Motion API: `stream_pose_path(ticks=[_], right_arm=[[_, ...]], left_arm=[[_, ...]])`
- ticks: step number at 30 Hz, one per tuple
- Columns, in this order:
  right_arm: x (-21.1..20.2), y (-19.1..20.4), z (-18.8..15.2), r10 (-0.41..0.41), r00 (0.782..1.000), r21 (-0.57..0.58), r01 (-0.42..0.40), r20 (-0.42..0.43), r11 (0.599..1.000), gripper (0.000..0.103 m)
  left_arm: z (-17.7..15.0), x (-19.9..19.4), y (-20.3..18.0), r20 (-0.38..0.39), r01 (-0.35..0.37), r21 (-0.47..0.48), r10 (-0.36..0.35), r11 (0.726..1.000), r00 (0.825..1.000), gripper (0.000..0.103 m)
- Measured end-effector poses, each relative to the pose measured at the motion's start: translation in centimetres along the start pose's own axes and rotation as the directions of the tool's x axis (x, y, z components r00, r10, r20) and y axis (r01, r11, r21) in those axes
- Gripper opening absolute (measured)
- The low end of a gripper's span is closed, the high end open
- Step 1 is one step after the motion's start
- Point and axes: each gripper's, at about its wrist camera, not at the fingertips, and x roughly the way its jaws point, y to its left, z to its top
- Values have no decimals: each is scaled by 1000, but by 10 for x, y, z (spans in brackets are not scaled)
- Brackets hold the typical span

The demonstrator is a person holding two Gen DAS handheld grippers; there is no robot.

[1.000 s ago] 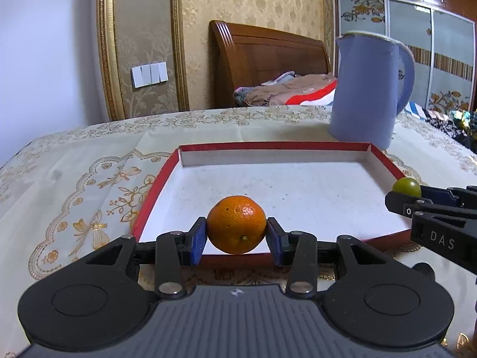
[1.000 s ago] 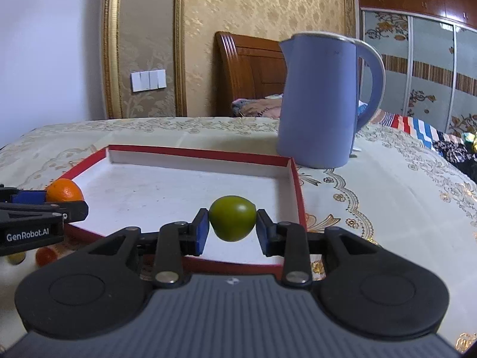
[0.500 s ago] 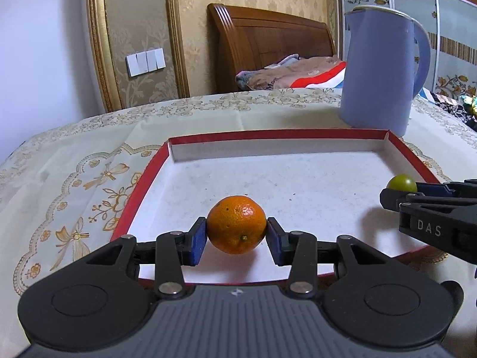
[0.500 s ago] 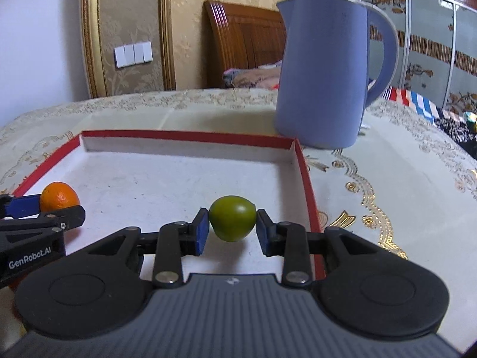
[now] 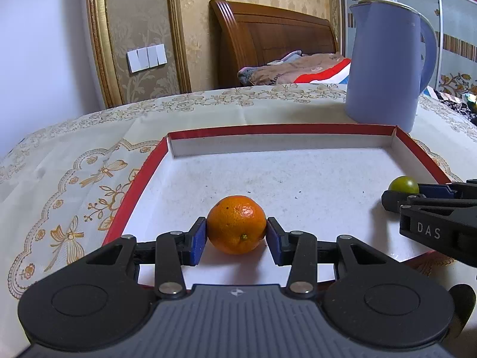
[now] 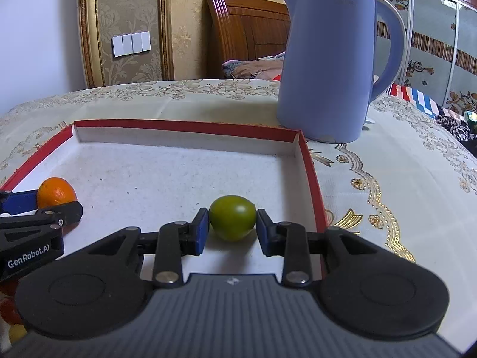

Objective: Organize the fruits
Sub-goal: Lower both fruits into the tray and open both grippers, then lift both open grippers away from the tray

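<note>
My left gripper [image 5: 237,237] is shut on an orange mandarin [image 5: 236,224] and holds it low over the near part of a white tray with a red rim [image 5: 280,129]. My right gripper [image 6: 232,229] is shut on a small green fruit [image 6: 232,221] over the tray's near right part [image 6: 311,179]. The right gripper with the green fruit [image 5: 403,184] shows at the right of the left wrist view. The left gripper with the mandarin [image 6: 56,192] shows at the left of the right wrist view.
A tall blue kettle [image 5: 387,65] stands on the patterned tablecloth [image 5: 74,173] just behind the tray's far right corner [image 6: 334,68]. Small red and yellow fruits [image 6: 12,319] lie at the lower left of the right wrist view. A bed is behind the table.
Both grippers have moved forward over the tray's near rim and lowered toward the tray floor, each still holding its fruit.
</note>
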Motion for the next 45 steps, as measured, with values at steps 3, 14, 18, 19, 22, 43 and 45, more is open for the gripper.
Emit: stream_pose_path(ticks=[3,14,18,19,22,43,45], right_arm=[[0,1,-1,-6,1000,-5,6,4,1000,32],[-3,3,-4,-16,1000,-12,16,23,1000,32],[-4,3,-6,-17,999,-12,17,29,1000,36],[-4,2,-6,-16,999,-4,17,27,1000,39],[-5,0,-7,-9,1000,8,8,29,1000,41],[-48,-25,-24,3,985,119,-24,172,993,85],[-50,-28,-25,12,985,128,-34,169,991,85]], left_arm=[[-1,0,0,1,0,-2,0,1000,1000,42],[-3,-3,-1,6,-4,-8,4,1000,1000,42],[-4,-5,0,11,-6,-2,6,1000,1000,43],[-4,-5,0,13,-6,-5,6,1000,1000,43],[-5,-9,4,28,-10,-23,10,1000,1000,45],[-28,-64,25,125,12,-113,2,994,992,55],[-34,-76,31,144,12,-127,6,992,990,55]])
